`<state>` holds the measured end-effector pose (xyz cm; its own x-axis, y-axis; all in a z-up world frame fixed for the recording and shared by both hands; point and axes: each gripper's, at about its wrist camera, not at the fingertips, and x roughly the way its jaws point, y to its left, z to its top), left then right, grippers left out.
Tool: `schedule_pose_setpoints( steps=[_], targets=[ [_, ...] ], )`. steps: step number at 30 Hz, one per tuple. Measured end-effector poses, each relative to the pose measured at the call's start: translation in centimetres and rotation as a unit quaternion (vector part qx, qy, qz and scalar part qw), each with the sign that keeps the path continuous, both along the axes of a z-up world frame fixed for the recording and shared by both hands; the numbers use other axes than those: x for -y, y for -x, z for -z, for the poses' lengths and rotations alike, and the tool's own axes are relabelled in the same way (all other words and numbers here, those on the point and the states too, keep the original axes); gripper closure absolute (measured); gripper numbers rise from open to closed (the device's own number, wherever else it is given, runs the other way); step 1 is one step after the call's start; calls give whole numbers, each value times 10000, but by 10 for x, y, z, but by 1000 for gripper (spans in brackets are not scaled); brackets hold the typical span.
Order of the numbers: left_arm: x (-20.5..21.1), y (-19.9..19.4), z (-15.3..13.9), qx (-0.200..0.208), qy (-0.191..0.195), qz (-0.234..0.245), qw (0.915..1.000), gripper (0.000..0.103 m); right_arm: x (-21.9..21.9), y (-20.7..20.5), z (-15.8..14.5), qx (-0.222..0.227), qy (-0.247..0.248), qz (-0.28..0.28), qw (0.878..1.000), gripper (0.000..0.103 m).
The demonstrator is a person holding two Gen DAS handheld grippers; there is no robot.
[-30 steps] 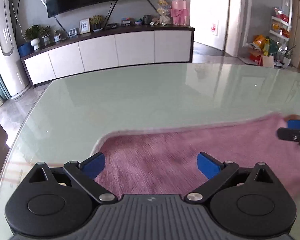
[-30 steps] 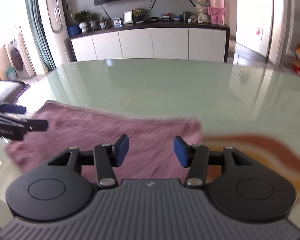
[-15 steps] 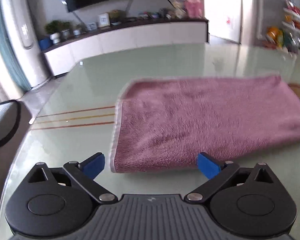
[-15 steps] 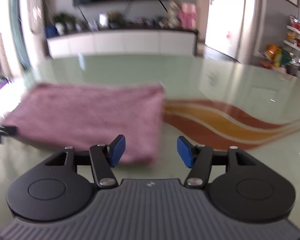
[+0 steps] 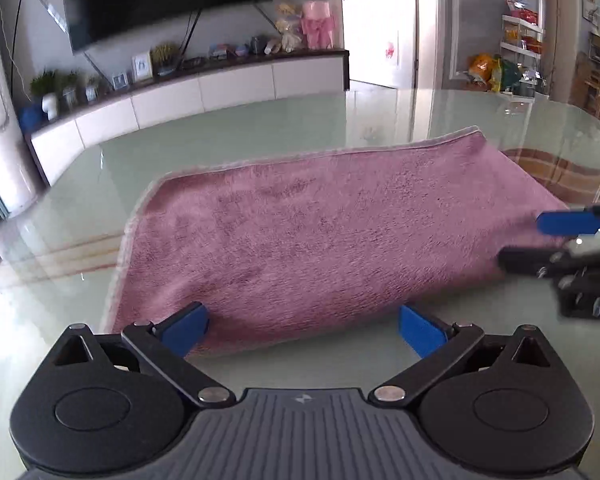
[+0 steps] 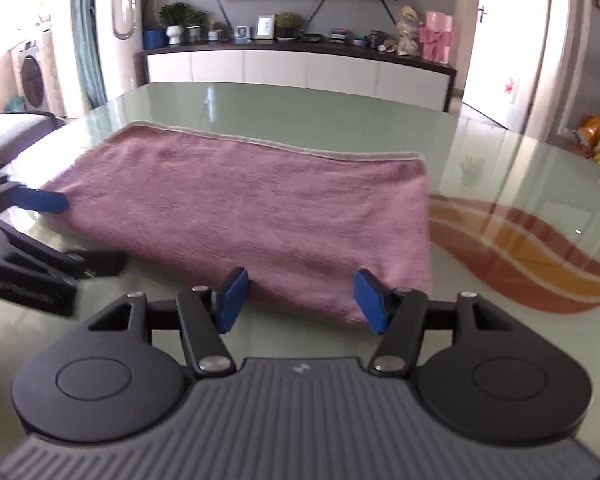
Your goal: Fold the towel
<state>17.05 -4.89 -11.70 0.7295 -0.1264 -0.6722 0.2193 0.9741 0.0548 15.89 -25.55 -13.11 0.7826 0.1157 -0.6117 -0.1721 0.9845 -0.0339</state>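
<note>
The towel (image 5: 332, 236) is fuzzy, matt pink terry cloth on a glossy, mirror-smooth glass table (image 5: 240, 136) reflecting the room.

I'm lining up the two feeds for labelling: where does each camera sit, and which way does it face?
Left wrist: on the left gripper, facing forward-down over the pink towel; its own open fingers show, the right gripper at the right edge.
Right wrist: on the right gripper, facing the towel's near right end; open fingers, left gripper at left.
Shared: towel, glass table, TV cabinet.

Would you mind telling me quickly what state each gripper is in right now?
Left gripper: open, holding nothing, at the near edge of the pink towel.
Right gripper: open, holding nothing, at the towel's near edge.
</note>
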Motion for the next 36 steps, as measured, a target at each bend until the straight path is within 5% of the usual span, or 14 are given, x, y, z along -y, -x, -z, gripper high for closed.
schedule_pose_setpoints(
  steps=[4,7,11,14,17,26,36],
  targets=[
    [-11,1,-2,-110,33,-123,9999,1,11,8,-5,-91,-229,250,9994,53],
    [-23,6,-8,-290,163,-451,9984,2,25,18,-11,-20,-208,842,9962,40],
    [-36,27,-23,-437,397,-791,9951,2,56,42,-21,-69,-780,1172,9900,37],
    [-34,50,-37,-572,555,-881,9929,1,54,63,-32,-303,-1207,1068,9865,21],
    [-29,68,-47,-624,638,-889,9920,1,34,89,-49,-153,-1063,808,9909,8],
    [-3,134,-93,-302,213,-906,9952,1,10,122,-76,-70,-1109,606,9920,0],
    [8,161,-114,-84,-28,-818,9966,1,9,139,-81,18,-988,557,9935,0]
  ],
)
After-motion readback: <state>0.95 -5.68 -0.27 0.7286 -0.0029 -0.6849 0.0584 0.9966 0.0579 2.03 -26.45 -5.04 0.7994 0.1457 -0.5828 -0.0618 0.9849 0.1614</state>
